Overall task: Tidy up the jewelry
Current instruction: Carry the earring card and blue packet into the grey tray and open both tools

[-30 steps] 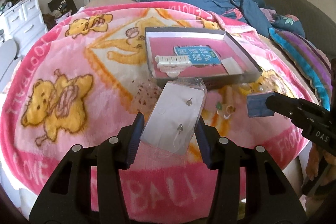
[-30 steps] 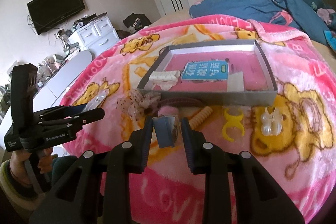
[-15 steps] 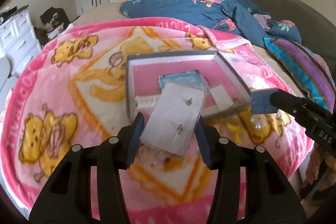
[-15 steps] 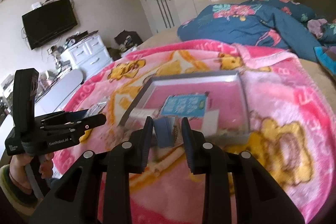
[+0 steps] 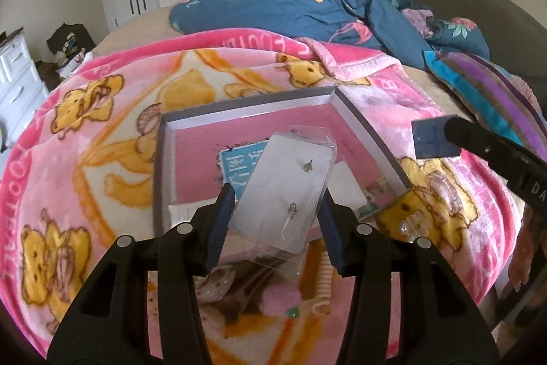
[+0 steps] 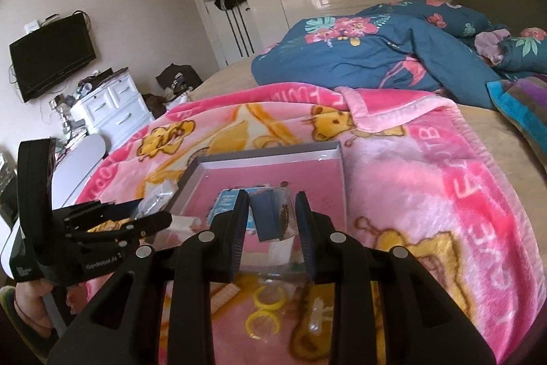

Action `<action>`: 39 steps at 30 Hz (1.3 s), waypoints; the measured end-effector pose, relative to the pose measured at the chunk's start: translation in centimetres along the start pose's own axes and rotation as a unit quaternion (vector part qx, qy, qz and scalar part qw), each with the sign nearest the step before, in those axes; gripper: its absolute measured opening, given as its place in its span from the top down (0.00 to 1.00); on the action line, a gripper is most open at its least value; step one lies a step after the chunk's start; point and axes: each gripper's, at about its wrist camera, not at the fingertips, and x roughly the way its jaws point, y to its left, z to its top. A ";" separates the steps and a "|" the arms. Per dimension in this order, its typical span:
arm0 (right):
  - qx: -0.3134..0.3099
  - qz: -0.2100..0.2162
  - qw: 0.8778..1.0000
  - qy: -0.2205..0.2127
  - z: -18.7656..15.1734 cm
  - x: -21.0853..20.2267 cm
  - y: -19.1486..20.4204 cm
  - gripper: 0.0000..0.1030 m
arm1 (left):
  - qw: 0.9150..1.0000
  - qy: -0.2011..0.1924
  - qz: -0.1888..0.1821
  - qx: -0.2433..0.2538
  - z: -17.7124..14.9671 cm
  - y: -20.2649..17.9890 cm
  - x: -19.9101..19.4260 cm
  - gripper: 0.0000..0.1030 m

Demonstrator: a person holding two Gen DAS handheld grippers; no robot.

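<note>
My left gripper (image 5: 277, 211) is shut on a clear packet with a white earring card (image 5: 285, 194) and holds it above the front of the grey box (image 5: 369, 132) with the pink floor. My right gripper (image 6: 271, 221) is shut on a small blue card in a clear sleeve (image 6: 270, 214), held above the same box (image 6: 266, 156). The blue card also shows at the right of the left wrist view (image 5: 432, 139). A blue printed card (image 5: 239, 163) and white items lie in the box.
The box sits on a pink bear blanket (image 5: 102, 132) on a bed. Loose hair items lie in front of it: yellow clips (image 6: 268, 300), a coil hair tie (image 5: 323, 276), a pink pompom (image 5: 282, 296). A dark floral duvet (image 5: 307, 2) lies behind.
Both grippers have moved forward and up, from over the loose items in front of the box to above the box itself, each keeping its packet.
</note>
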 end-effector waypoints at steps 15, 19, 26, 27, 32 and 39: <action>0.019 -0.020 0.999 0.031 0.0 4.2 -2.6 0.74 | 0.999 0.046 -0.010 -0.001 -0.2 -0.9 5.8 0.61; 0.022 -0.026 0.999 0.043 -0.4 5.5 -3.0 0.74 | 0.998 0.058 -0.010 0.000 -0.4 -0.9 7.0 0.61; 0.028 -0.036 0.997 0.058 -1.3 7.3 -3.4 0.74 | 0.998 0.064 -0.012 0.001 -0.7 -0.9 7.7 0.59; 0.028 -0.038 0.997 0.059 -1.4 7.5 -3.5 0.74 | 0.998 0.065 -0.012 0.001 -0.7 -0.9 7.7 0.58; 0.035 -0.043 0.996 0.064 -1.6 8.5 -3.6 0.74 | 0.998 0.063 -0.007 0.000 -0.7 -0.9 7.5 0.51; 0.042 -0.032 0.996 0.076 -1.6 9.5 -3.3 0.65 | 0.999 0.054 -0.002 -0.004 -0.5 -0.5 6.7 0.45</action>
